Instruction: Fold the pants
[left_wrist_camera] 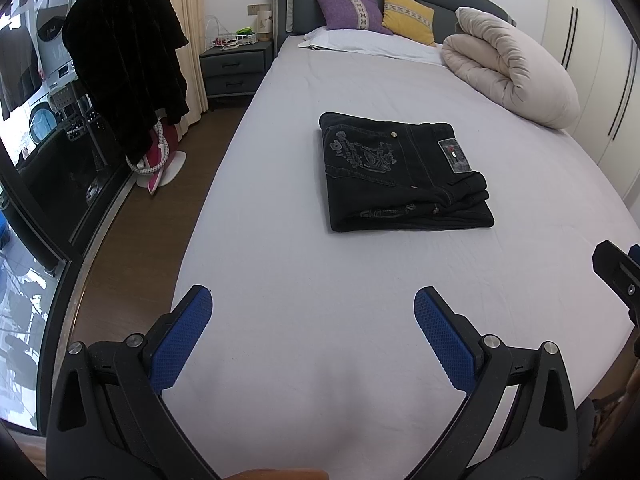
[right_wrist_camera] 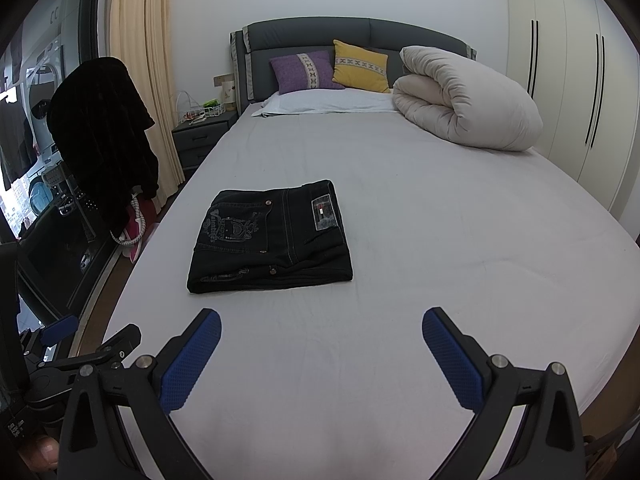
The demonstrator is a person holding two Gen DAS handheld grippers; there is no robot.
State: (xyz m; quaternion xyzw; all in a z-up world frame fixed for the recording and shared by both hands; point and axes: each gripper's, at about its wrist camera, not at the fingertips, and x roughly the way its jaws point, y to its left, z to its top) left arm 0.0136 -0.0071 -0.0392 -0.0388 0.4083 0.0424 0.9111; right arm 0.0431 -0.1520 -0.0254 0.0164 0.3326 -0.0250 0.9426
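A pair of black jeans (left_wrist_camera: 404, 172) lies folded into a compact rectangle in the middle of the bed (left_wrist_camera: 280, 240), back pocket embroidery and waist patch facing up. In the right wrist view the same jeans (right_wrist_camera: 272, 236) sit ahead and to the left. My left gripper (left_wrist_camera: 313, 300) hovers over the bed's near end, well short of the jeans, open, with nothing between its blue pads. My right gripper (right_wrist_camera: 321, 320) is likewise open and empty, also short of the jeans. The right gripper's tip (left_wrist_camera: 616, 276) shows at the left wrist view's right edge.
A rolled beige duvet (left_wrist_camera: 512, 68) lies at the bed's far right, with purple (left_wrist_camera: 350, 10) and yellow pillows (left_wrist_camera: 408, 14) at the headboard. A dark coat (left_wrist_camera: 128, 60) hangs left of the bed beside a nightstand (left_wrist_camera: 232, 68). Wardrobe doors (right_wrist_camera: 568, 80) line the right wall.
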